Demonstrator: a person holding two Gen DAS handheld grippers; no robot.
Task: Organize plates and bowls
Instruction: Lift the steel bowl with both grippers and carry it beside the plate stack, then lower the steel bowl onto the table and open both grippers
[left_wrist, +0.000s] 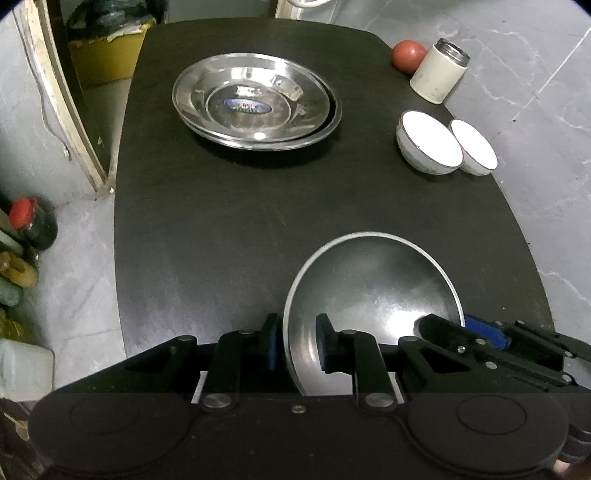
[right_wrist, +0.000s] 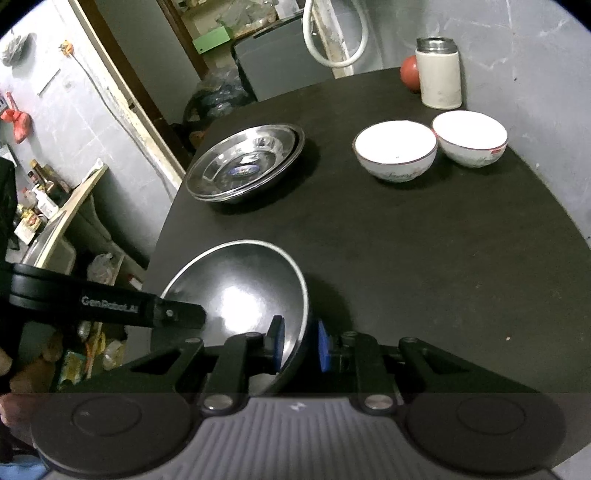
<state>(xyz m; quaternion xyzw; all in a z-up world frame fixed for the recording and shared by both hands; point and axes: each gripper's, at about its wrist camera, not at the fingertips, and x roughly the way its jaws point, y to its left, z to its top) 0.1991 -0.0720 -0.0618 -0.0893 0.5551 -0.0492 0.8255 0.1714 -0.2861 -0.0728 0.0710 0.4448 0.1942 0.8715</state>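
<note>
left claw (left_wrist: 297, 341) and right claw (right_wrist: 300, 343) both grasping steel plate (left_wrist: 373, 295) rim, stacked plates (left_wrist: 255, 103) beyond

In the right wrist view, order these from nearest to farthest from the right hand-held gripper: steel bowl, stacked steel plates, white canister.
1. Steel bowl: gripped at its rim by the right hand-held gripper.
2. Stacked steel plates: mid-table, left.
3. White canister: far right edge, beside a red ball.

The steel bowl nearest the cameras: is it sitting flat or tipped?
Tipped. The bowl is tilted with both claws, left and right, straddling its rim.
</note>
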